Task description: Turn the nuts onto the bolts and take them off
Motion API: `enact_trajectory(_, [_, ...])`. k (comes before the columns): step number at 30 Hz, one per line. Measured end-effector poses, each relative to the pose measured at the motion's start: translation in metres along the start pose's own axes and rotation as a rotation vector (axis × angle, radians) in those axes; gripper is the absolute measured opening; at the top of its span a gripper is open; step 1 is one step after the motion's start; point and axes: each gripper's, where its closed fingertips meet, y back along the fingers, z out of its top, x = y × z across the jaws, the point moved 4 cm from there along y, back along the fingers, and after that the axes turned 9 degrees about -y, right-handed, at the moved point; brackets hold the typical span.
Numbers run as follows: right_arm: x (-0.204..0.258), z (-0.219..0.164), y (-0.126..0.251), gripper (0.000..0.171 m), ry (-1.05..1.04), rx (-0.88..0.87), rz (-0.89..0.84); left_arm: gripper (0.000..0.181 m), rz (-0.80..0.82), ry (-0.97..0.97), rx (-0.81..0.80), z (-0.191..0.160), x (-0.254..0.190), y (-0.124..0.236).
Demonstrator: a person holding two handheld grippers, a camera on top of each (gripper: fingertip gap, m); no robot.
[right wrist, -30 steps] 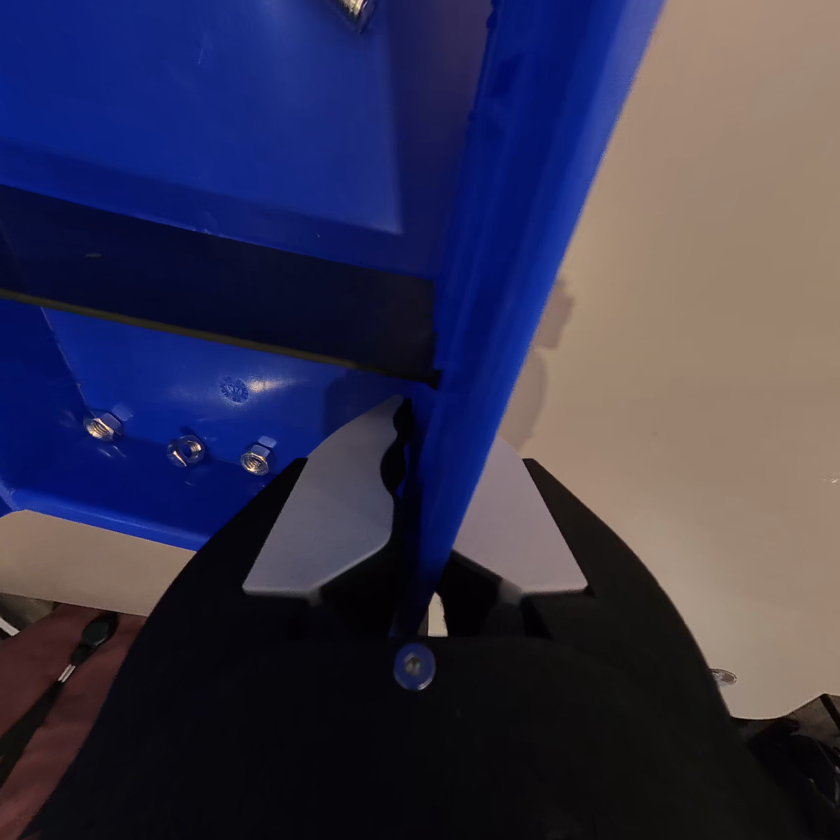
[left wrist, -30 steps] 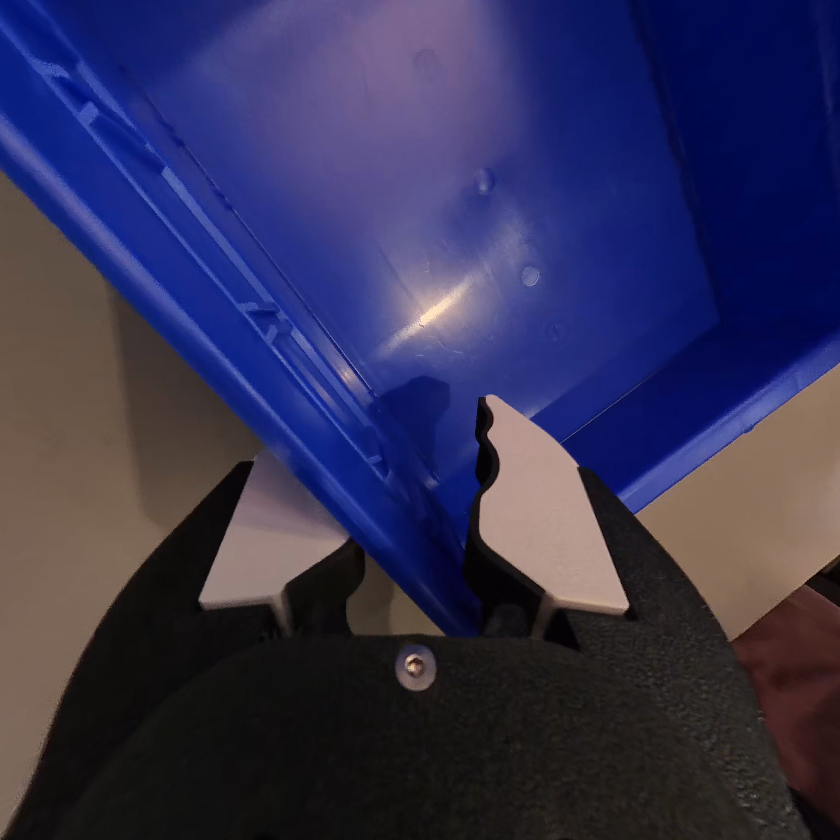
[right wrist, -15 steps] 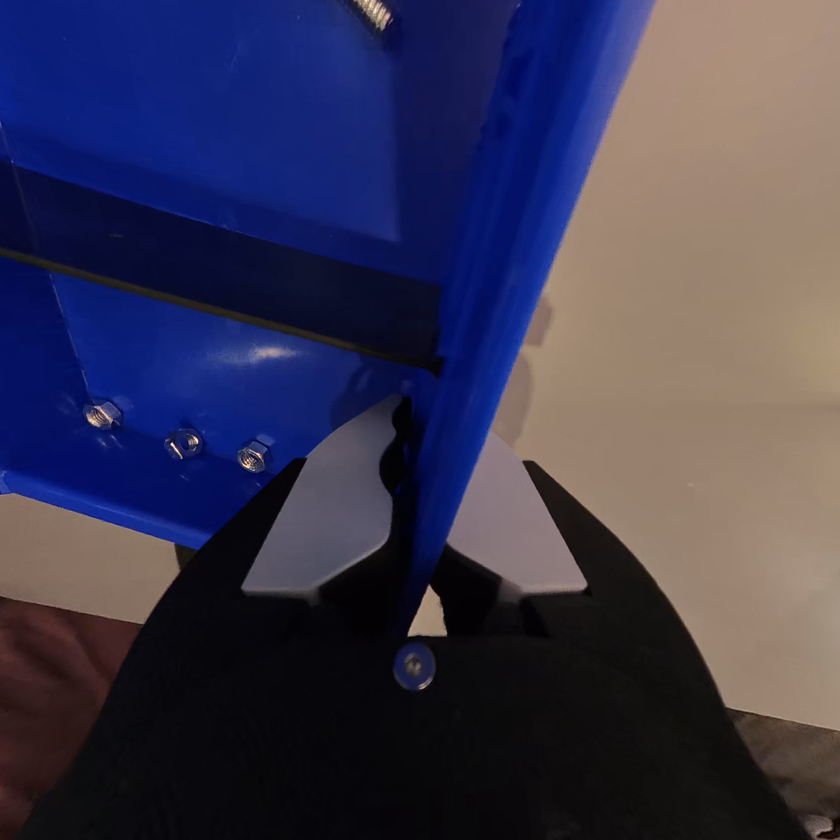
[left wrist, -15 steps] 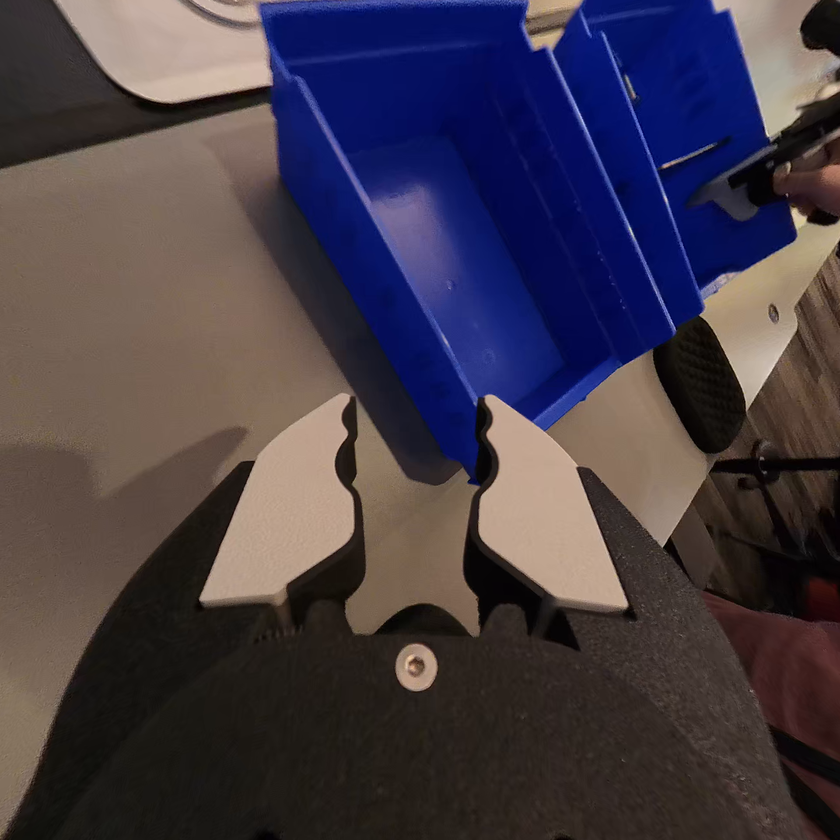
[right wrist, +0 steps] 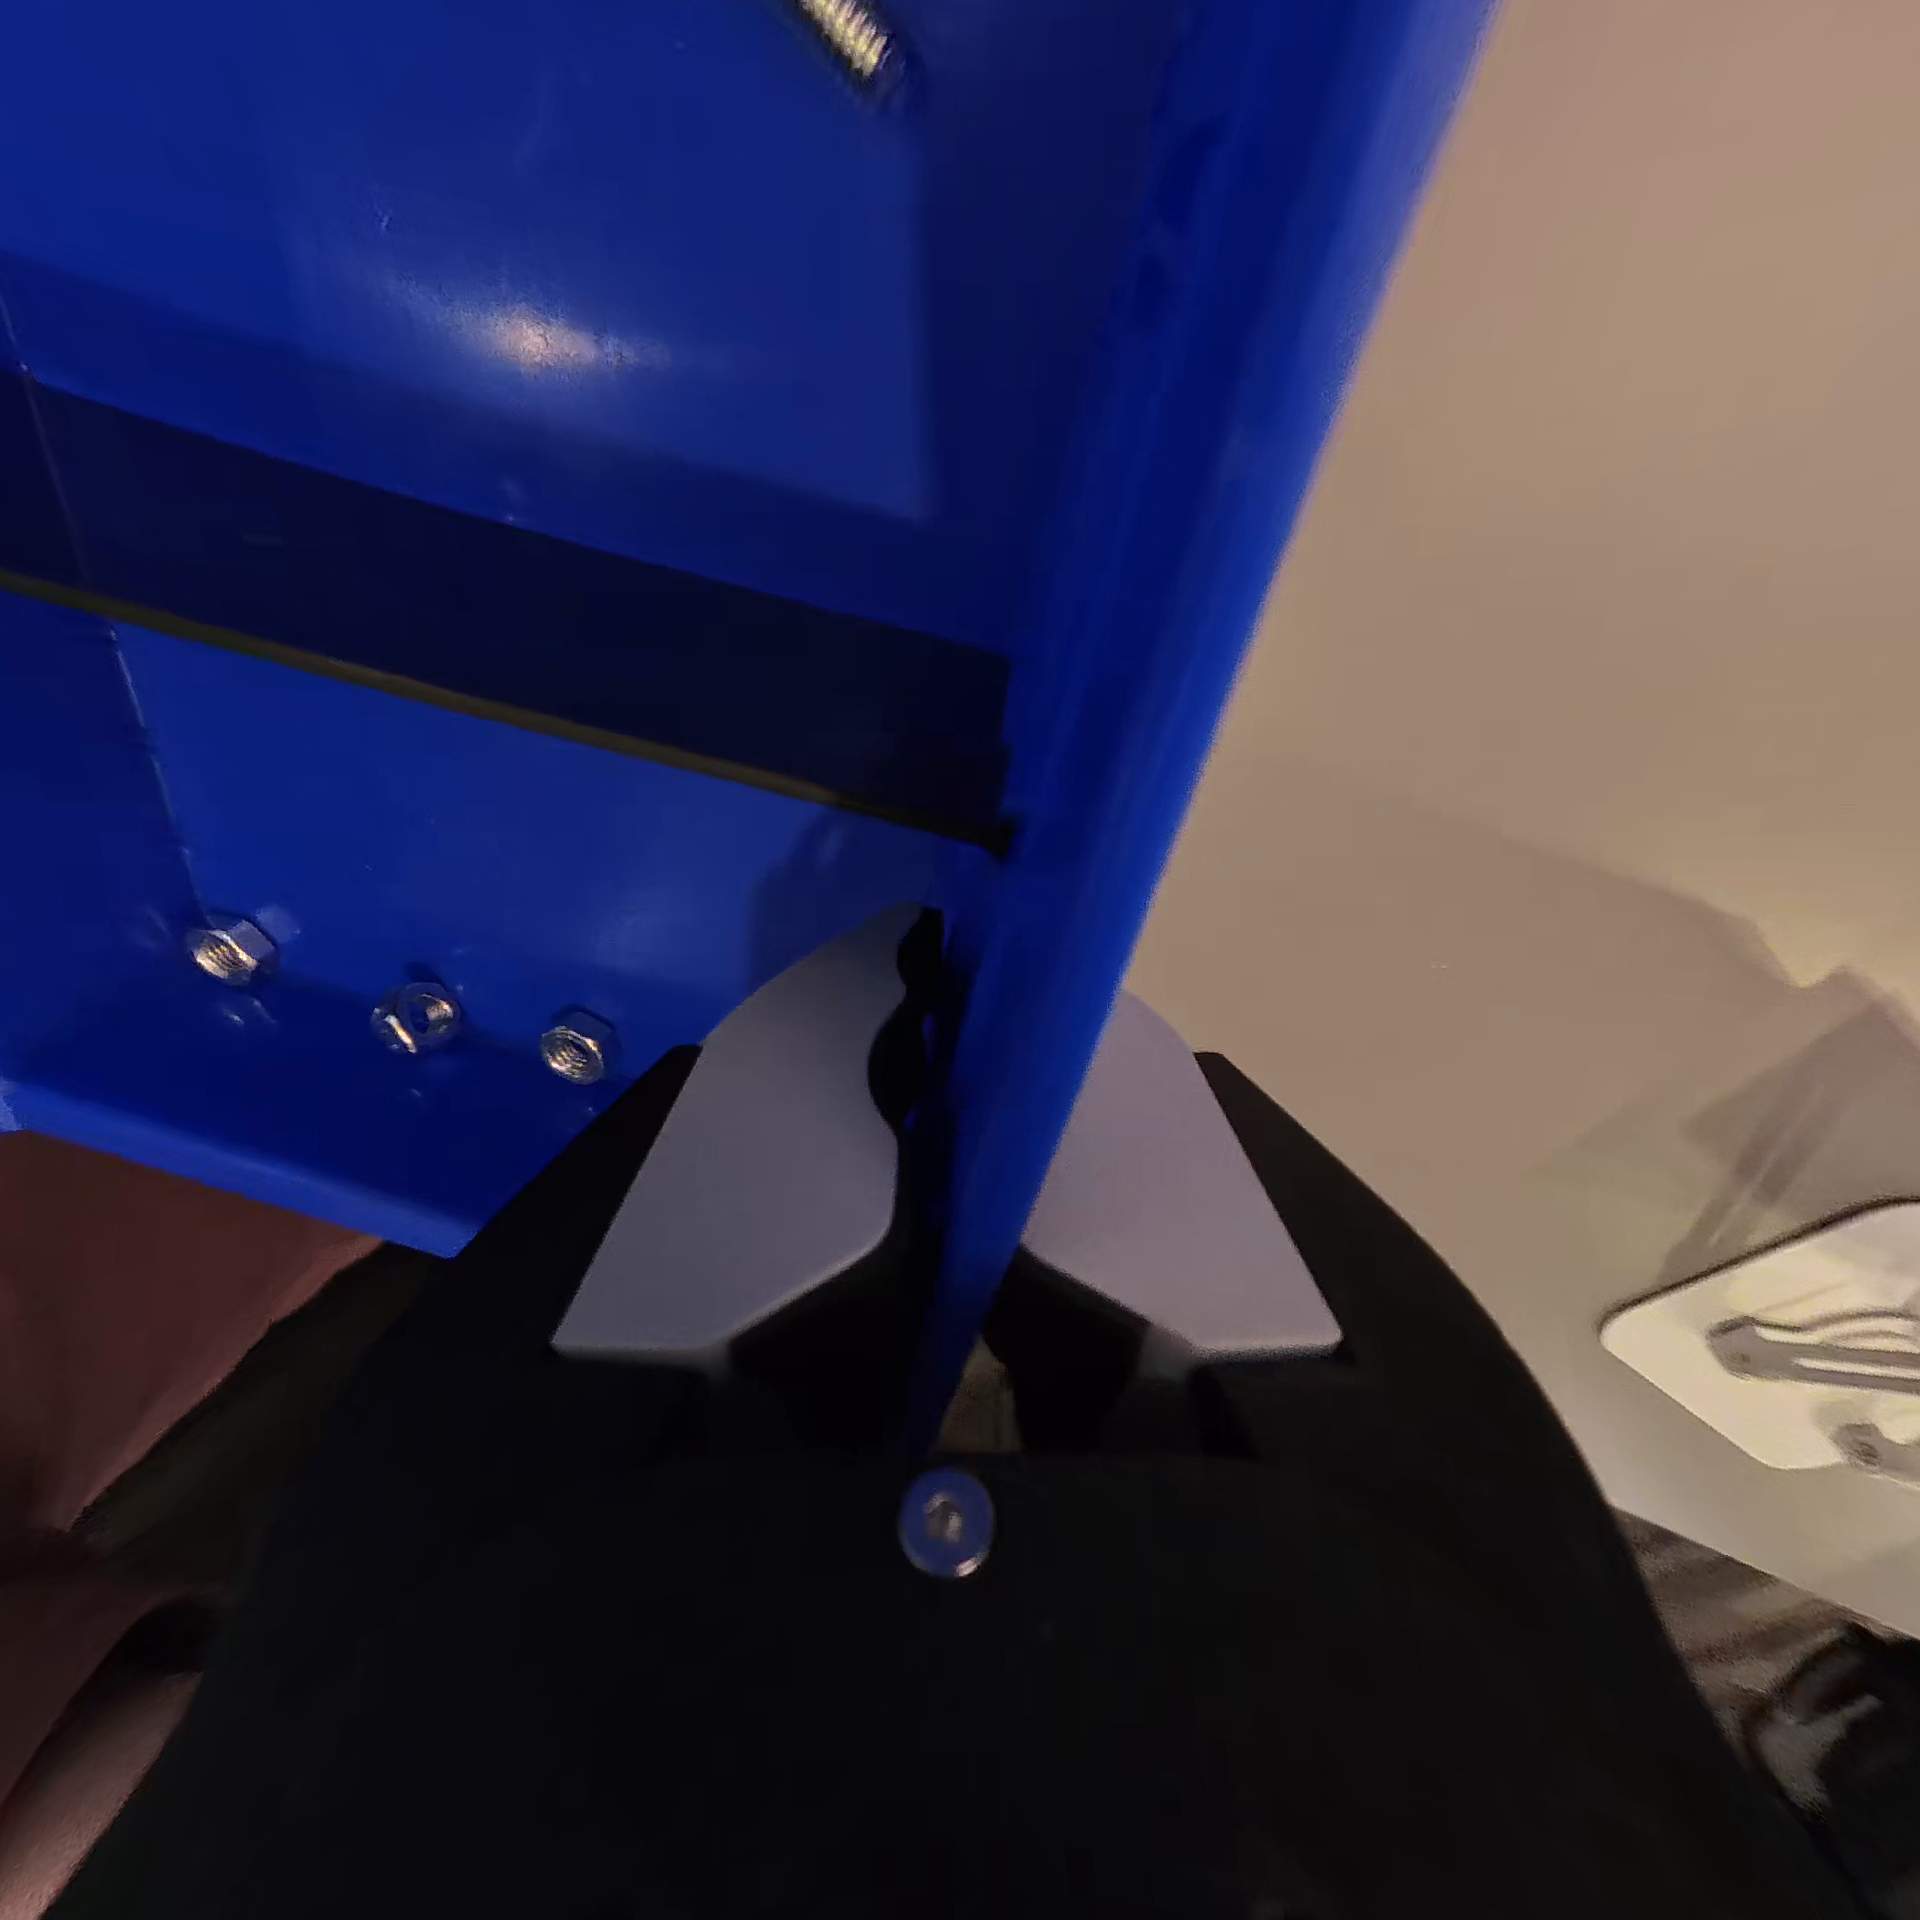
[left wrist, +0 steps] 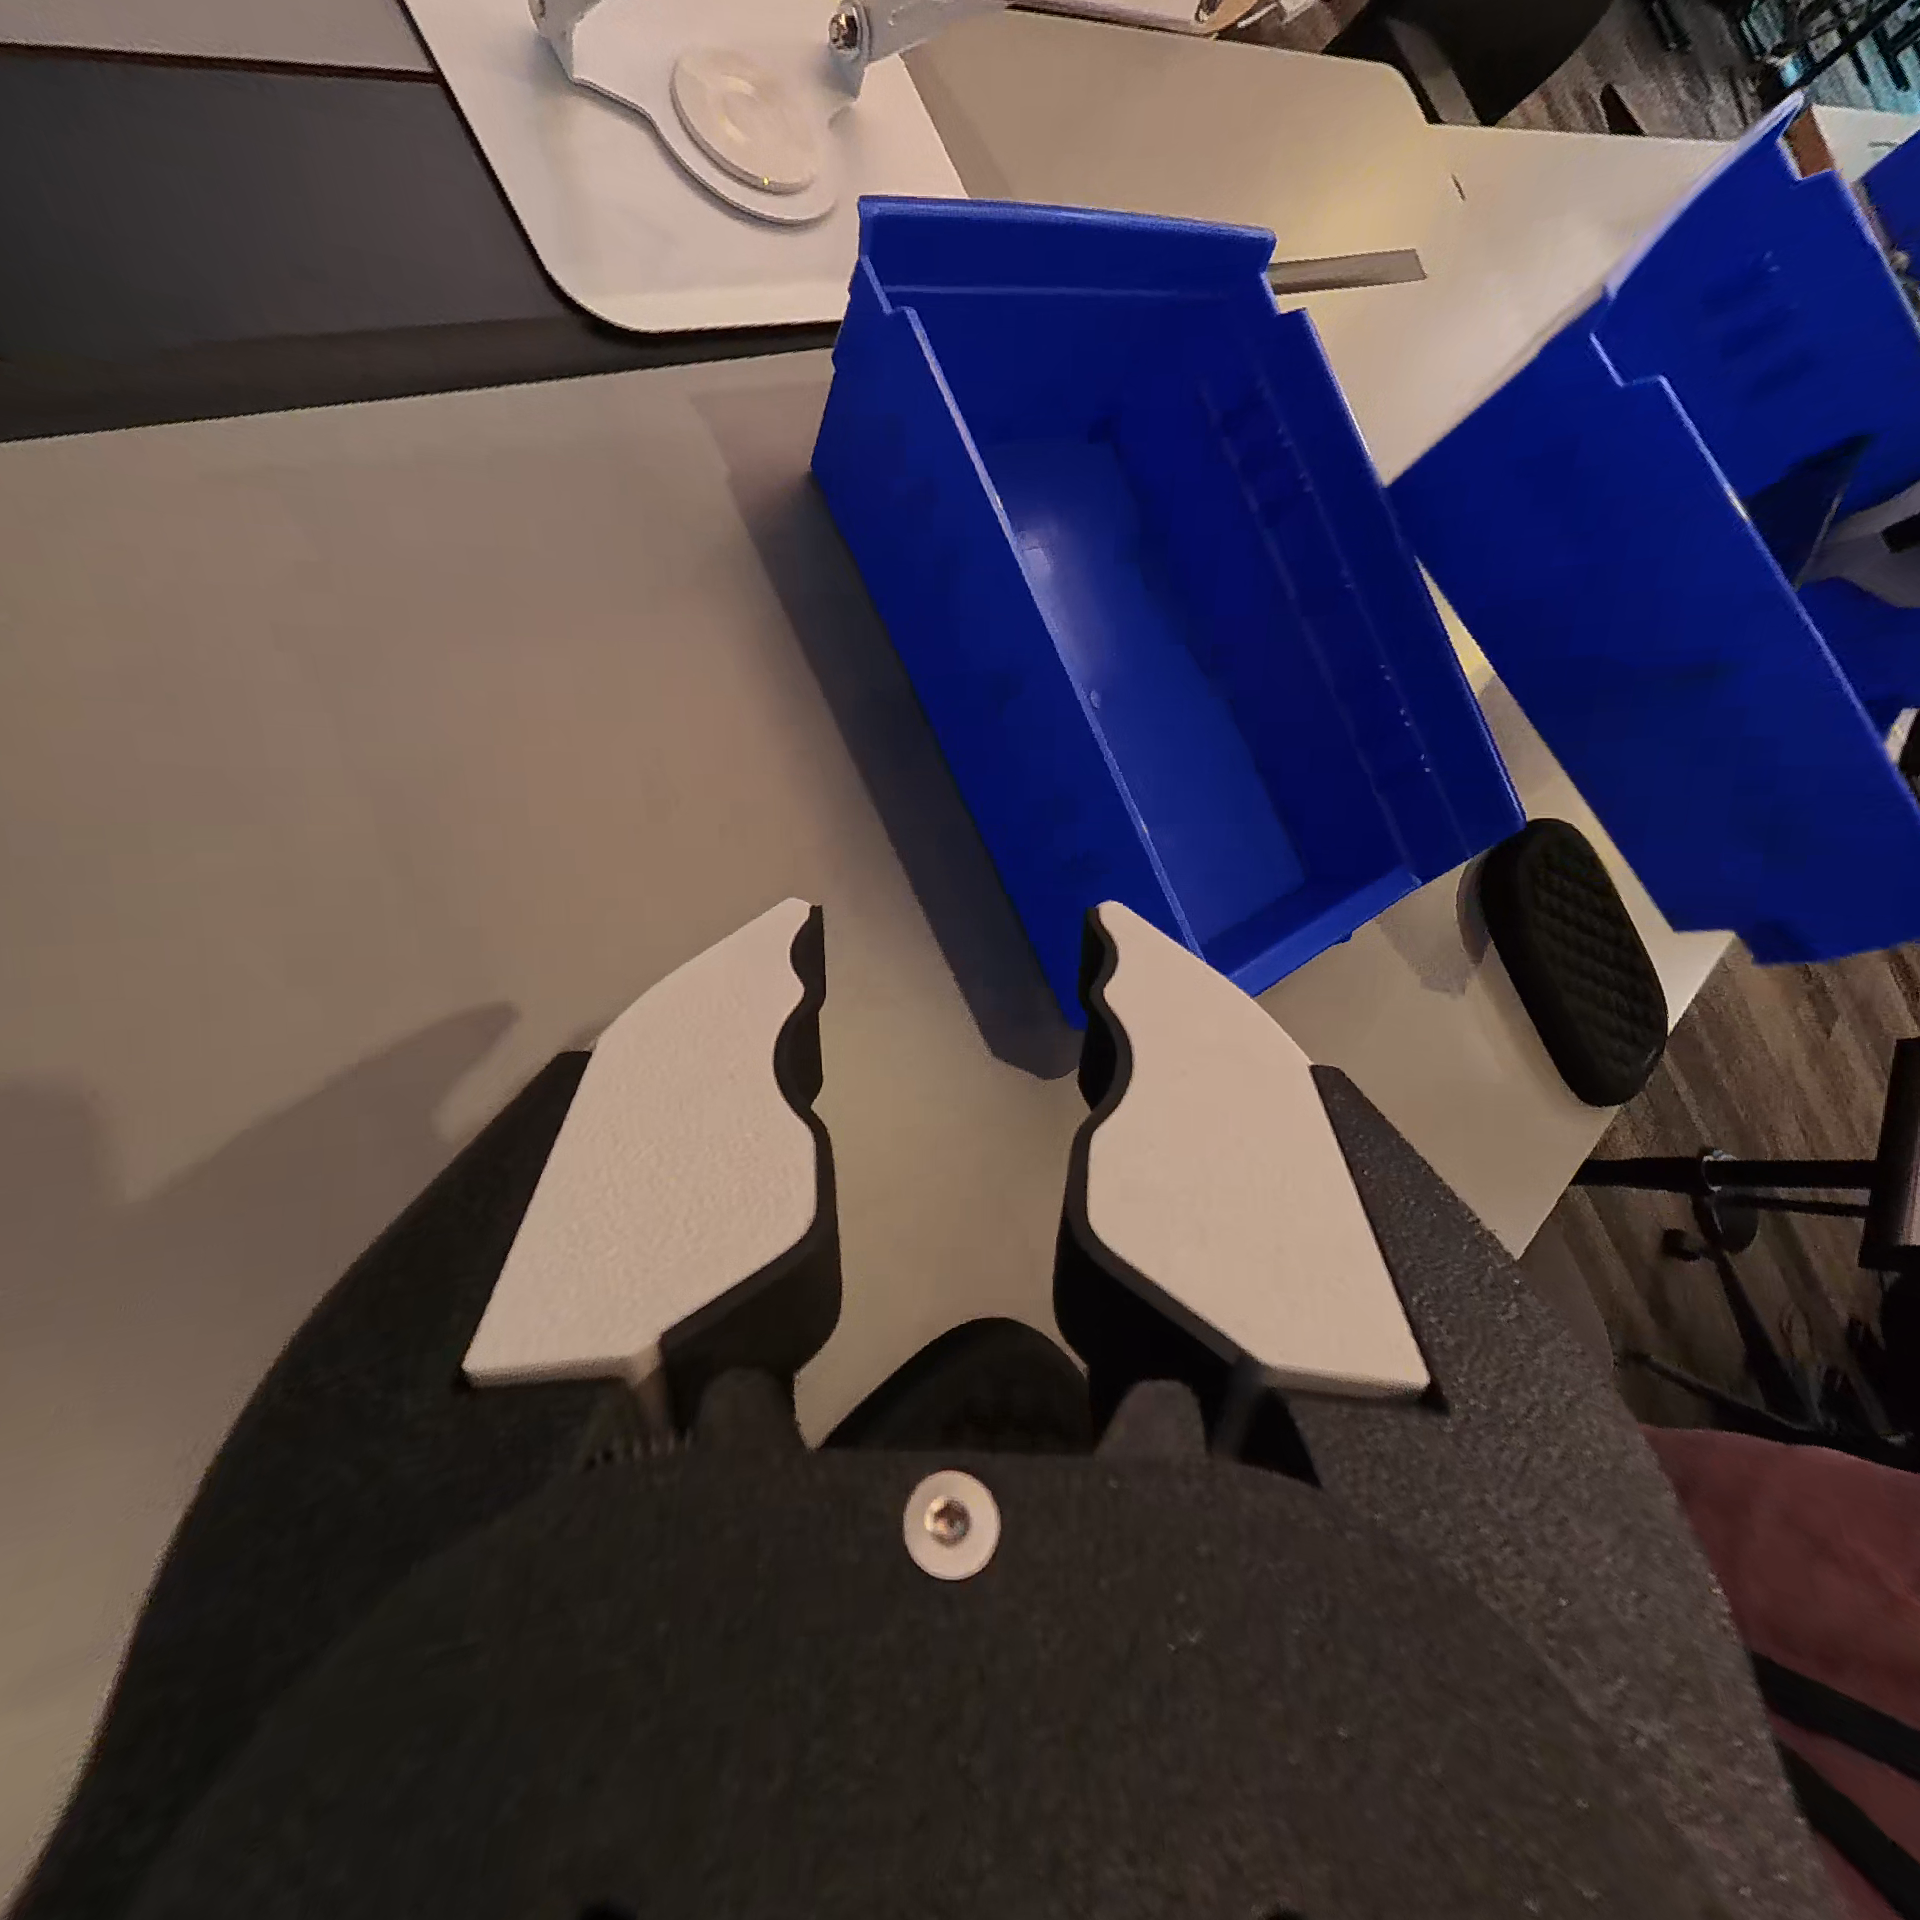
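Observation:
My right gripper (right wrist: 940, 997) is shut on the side wall of a blue bin (right wrist: 1195, 520) and holds it lifted and tilted. Three silver nuts (right wrist: 416, 1016) lie in its near compartment, in front of a dark divider. A threaded bolt (right wrist: 847, 47) shows at the top edge. The same lifted bin (left wrist: 1662, 644) shows at the right in the left wrist view. My left gripper (left wrist: 951, 961) is open and empty above the table, just in front of the near corner of a second, empty blue bin (left wrist: 1049, 727) that stands on the table.
A black textured oval pad (left wrist: 1574, 961) lies by the table's right edge. A white plate with a metal bracket (left wrist: 727, 114) sits at the back; it also shows in the right wrist view (right wrist: 1766, 1340). Floor and stand legs lie beyond the right edge. About 55 centimetres separates my left fingertips from my right.
My left gripper let go of the empty bin's wall and drew back and up from it. My right gripper, still clamped on its bin, has lifted and swung it to the right.

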Motion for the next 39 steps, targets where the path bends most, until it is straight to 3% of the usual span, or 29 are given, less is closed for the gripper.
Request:
enact_trajectory(8, [0.057,0.028,0.027,0.005,0.087,-0.047,0.043,0.046,0.043,0.005,-0.050,-0.001,0.004,0.022])
enact_trajectory(15, [0.134,0.083,0.039,0.004,0.190,-0.103,-0.005,0.046,0.081,0.016,-0.107,-0.006,0.010,0.049])
enact_trajectory(26, [0.315,0.185,0.013,0.004,0.388,-0.096,0.125,0.044,0.257,0.136,-0.287,-0.030,0.048,0.122])
enact_trajectory(32, [0.400,0.231,0.000,0.004,0.409,-0.076,0.187,0.048,0.465,0.272,-0.364,-0.059,0.078,0.169])
enact_trajectory(39, [0.475,0.259,-0.050,0.005,0.360,-0.023,0.243,0.054,0.575,0.332,-0.458,-0.071,0.084,0.203])
